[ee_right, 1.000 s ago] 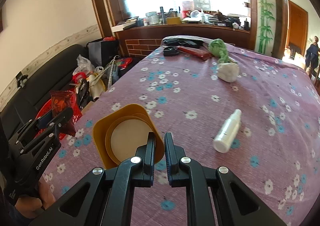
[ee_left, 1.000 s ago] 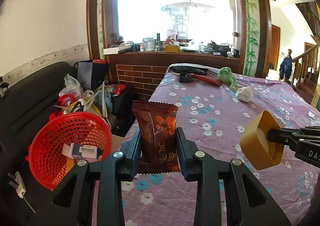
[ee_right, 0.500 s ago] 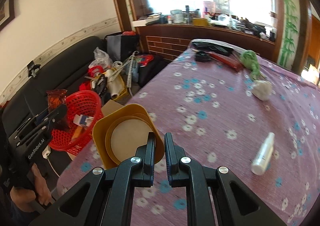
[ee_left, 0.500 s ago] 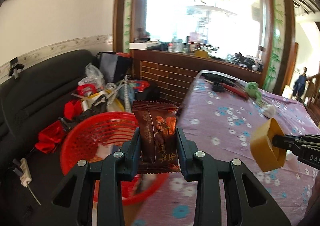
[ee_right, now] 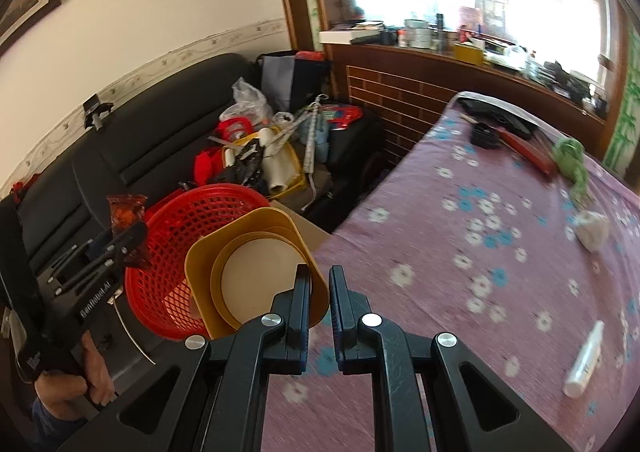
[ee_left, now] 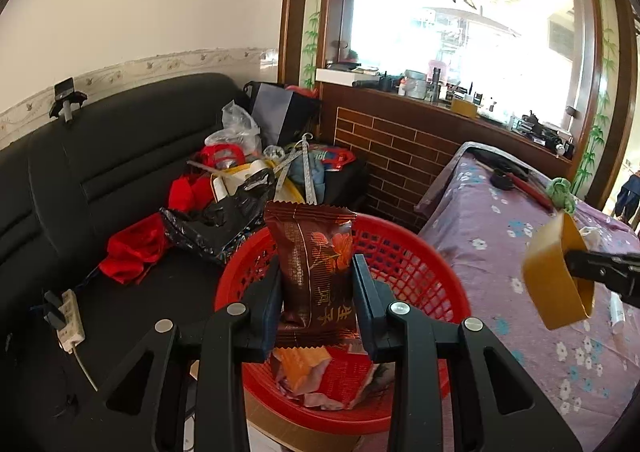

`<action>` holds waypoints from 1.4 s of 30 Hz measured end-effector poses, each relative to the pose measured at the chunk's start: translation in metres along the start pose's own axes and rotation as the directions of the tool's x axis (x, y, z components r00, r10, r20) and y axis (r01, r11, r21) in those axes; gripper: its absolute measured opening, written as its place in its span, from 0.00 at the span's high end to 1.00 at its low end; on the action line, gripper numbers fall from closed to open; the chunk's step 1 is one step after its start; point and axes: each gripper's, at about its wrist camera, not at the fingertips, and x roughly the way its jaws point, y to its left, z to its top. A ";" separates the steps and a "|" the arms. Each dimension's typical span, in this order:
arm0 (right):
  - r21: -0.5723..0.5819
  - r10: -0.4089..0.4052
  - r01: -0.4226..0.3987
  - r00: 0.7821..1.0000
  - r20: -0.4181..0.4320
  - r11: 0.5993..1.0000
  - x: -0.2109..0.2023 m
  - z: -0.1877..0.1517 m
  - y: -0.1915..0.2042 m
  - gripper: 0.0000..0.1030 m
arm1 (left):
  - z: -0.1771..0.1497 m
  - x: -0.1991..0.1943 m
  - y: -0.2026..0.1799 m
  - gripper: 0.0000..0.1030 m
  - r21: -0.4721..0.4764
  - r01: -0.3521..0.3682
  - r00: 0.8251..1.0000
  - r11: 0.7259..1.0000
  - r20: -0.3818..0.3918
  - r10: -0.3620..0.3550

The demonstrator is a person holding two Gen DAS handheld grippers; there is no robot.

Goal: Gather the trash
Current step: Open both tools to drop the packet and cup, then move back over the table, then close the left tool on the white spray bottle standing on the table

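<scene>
Left gripper (ee_left: 316,284) grips brown glossy snack wrapper (ee_left: 314,264) | above red basket (ee_left: 420,252)

the left gripper (ee_left: 316,292) and right gripper (ee_right: 319,306) are matte black plastic with flat dark-blue fingers (ee_left: 267,304), silver round screws (ee_left: 236,308) at the knuckles and triangular cutouts. beside the red basket (ee_right: 176,236), the left one bears white "genrobot.ai" lettering and thin metal rods; a bare-skinned hand (ee_right: 80,384) shows.
</scene>
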 end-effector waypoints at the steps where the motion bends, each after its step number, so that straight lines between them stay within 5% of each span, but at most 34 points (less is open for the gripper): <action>1: -0.007 0.006 -0.006 1.000 -0.003 1.000 0.006 0.004 0.006 0.90 | 0.000 0.002 0.001 0.70 0.001 -0.002 1.000 1.000 -0.002 0.002; 8: -0.017 0.039 -0.040 0.998 -0.040 0.999 0.050 0.025 0.033 0.89 | -0.001 0.022 0.011 0.70 -0.014 -0.014 0.999 1.000 -0.030 0.014; 10: 0.000 0.061 -0.062 0.997 -0.045 0.998 0.061 0.030 0.035 0.85 | 0.000 0.027 0.014 0.62 -0.025 -0.016 0.999 1.000 -0.043 0.015; 12: 0.004 0.057 -0.057 0.997 -0.048 0.998 0.068 0.032 0.034 0.70 | 0.000 0.030 0.016 0.46 -0.039 -0.012 0.999 0.999 -0.050 0.010; 20: 0.062 0.033 -0.032 0.999 -0.011 0.998 0.036 0.014 -0.008 0.70 | -0.003 0.018 0.001 0.38 -0.028 0.031 0.999 0.999 -0.040 -0.032; 34: 0.292 -0.153 0.141 0.988 0.016 0.946 -0.053 -0.049 -0.151 0.63 | -0.019 -0.013 -0.127 0.32 0.178 0.220 0.974 0.959 -0.101 -0.205; 39: 0.391 -0.298 0.265 0.954 0.024 0.881 -0.091 -0.078 -0.224 0.37 | -0.028 -0.024 -0.192 0.27 0.258 0.330 0.940 0.908 -0.176 -0.292; 42: 0.455 -0.401 0.349 0.916 0.021 0.820 -0.116 -0.100 -0.271 0.37 | -0.031 -0.026 -0.229 0.25 0.282 0.400 0.911 0.872 -0.225 -0.345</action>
